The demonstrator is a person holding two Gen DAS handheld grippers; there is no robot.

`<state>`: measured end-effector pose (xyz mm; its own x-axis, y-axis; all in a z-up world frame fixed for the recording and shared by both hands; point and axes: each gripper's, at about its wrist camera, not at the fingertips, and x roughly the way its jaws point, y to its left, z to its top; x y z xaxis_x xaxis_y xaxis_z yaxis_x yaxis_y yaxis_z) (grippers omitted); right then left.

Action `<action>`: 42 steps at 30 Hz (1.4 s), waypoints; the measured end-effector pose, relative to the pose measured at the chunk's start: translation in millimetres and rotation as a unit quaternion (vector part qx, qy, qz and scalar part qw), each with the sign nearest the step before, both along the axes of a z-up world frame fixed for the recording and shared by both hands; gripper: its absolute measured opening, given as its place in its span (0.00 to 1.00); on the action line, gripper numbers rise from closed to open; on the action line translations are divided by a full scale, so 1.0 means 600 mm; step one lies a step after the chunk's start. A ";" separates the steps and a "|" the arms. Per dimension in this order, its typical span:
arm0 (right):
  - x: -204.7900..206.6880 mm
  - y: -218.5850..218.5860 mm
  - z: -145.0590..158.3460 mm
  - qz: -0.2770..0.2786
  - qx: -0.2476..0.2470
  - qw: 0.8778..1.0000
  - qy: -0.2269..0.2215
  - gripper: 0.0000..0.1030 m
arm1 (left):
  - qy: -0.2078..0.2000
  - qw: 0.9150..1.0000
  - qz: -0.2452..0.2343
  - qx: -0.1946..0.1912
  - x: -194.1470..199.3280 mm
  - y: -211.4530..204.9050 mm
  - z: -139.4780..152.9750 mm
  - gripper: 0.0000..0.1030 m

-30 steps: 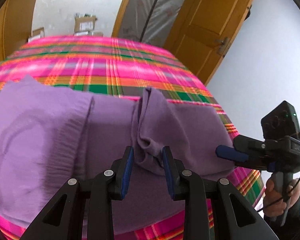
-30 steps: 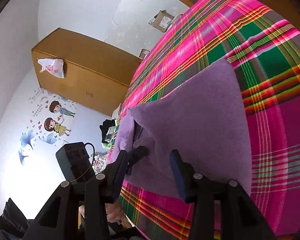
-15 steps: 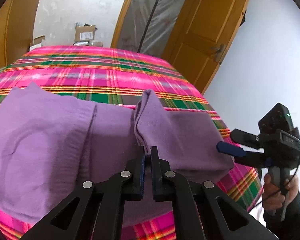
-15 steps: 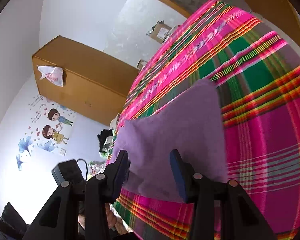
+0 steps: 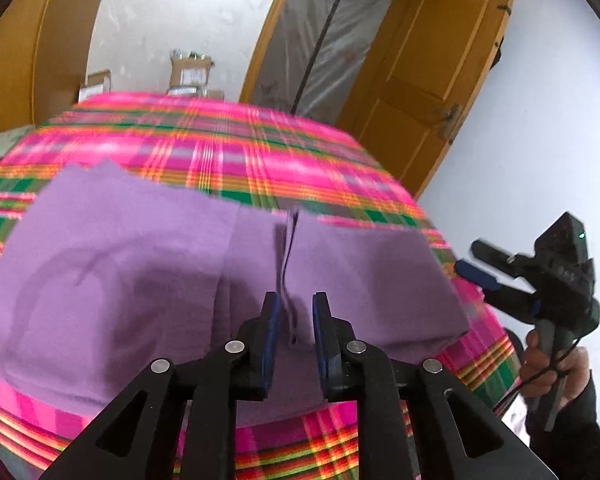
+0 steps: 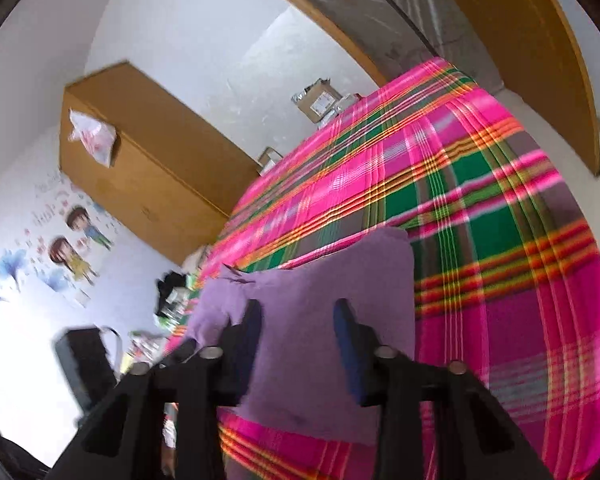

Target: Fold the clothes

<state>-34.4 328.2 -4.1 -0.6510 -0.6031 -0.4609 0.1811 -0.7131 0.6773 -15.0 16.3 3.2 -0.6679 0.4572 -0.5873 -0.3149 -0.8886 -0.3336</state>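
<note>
Purple garment [image 5: 140, 280] flat on a pink-and-green plaid bed cover [image 5: 228, 152].

Left tool [image 5: 293, 320] open, pads apart over the garment's centre seam, gripping nothing. Right tool [image 6: 298, 320] open above the garment's near edge; a hand [image 5: 548, 364] holds it at the bed's right side. Room: white walls, wooden door [image 5: 428, 72] ajar, wooden wardrobe [image 6: 140, 168], cartoon wall stickers [image 6: 68, 240], cardboard boxes [image 5: 190, 74] beyond the bed.

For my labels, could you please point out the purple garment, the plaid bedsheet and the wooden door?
purple garment [image 5: 120, 264]: left wrist view, flat left panel.
plaid bedsheet [image 5: 228, 148]: left wrist view, bare far part.
wooden door [image 5: 432, 68]: left wrist view, centre panel.
</note>
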 end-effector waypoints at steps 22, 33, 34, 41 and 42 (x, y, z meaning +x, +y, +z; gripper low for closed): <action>-0.115 0.003 -0.054 -0.034 0.099 0.993 -0.051 0.00 | -0.047 0.993 0.015 -0.103 -0.156 0.090 -0.050 0.22; -0.026 -0.008 -0.013 -0.013 0.133 0.991 -0.006 0.14 | -0.040 0.996 0.009 -0.075 -0.127 0.072 -0.035 0.23; -0.012 -0.011 -0.011 -0.009 0.138 0.990 -0.003 0.14 | -0.034 0.997 0.007 -0.073 -0.117 0.069 -0.032 0.23; 0.041 -0.036 -0.038 0.012 0.229 0.973 -0.004 0.15 | 0.002 0.997 -0.021 -0.073 -0.050 0.067 -0.018 0.23; 0.045 -0.037 -0.038 0.010 0.231 0.973 0.000 0.15 | 0.005 0.997 -0.027 -0.076 -0.042 0.070 -0.020 0.23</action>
